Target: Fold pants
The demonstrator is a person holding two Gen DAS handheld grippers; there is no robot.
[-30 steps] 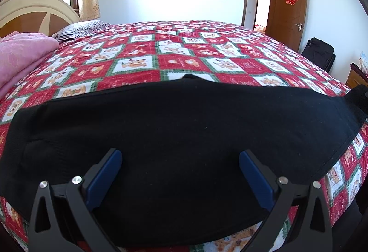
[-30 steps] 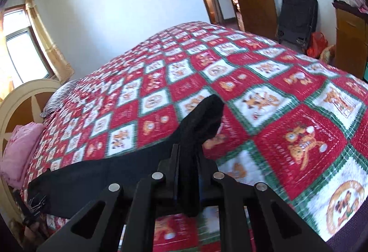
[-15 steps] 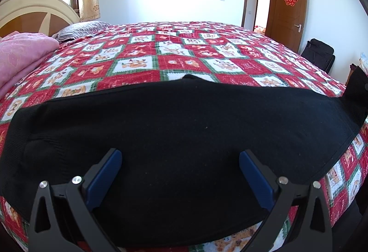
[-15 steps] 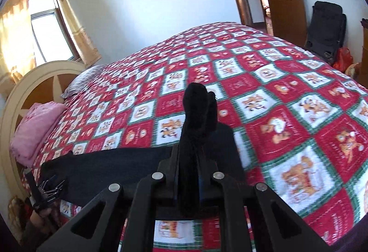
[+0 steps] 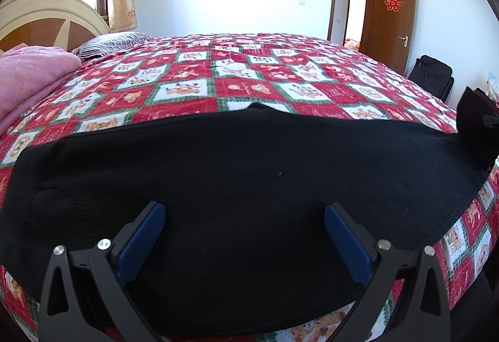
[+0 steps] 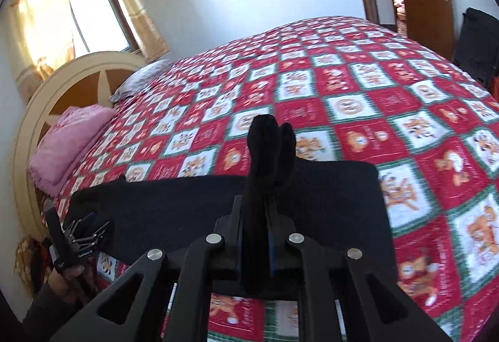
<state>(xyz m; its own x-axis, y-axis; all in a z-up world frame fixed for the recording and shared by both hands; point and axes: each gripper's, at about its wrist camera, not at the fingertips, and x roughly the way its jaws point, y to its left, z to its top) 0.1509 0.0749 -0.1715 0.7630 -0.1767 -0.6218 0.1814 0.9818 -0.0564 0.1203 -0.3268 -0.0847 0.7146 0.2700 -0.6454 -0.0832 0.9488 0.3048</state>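
Observation:
Black pants [image 5: 243, 186] lie flat along the near edge of the bed, stretched left to right. My left gripper [image 5: 244, 214] is open, its blue-padded fingers [image 5: 142, 236] spread over the pants without gripping them. It also shows at the far left in the right wrist view [image 6: 84, 233]. My right gripper [image 6: 255, 217] is shut on the leg end of the pants [image 6: 268, 139] and holds it lifted above the rest of the pants [image 6: 193, 204]. That lifted end shows at the right edge of the left wrist view [image 5: 474, 120].
The bed has a red, white and green patchwork quilt [image 6: 358, 92]. A pink blanket [image 6: 68, 142] and a striped pillow [image 5: 109, 42] lie by the headboard [image 6: 62, 92]. A brown door [image 5: 389, 17] and a black bag [image 5: 432, 77] stand beyond the bed.
My right gripper has lifted the leg end and carried it left over the pants, turning toward the headboard. The left gripper has stayed open and still.

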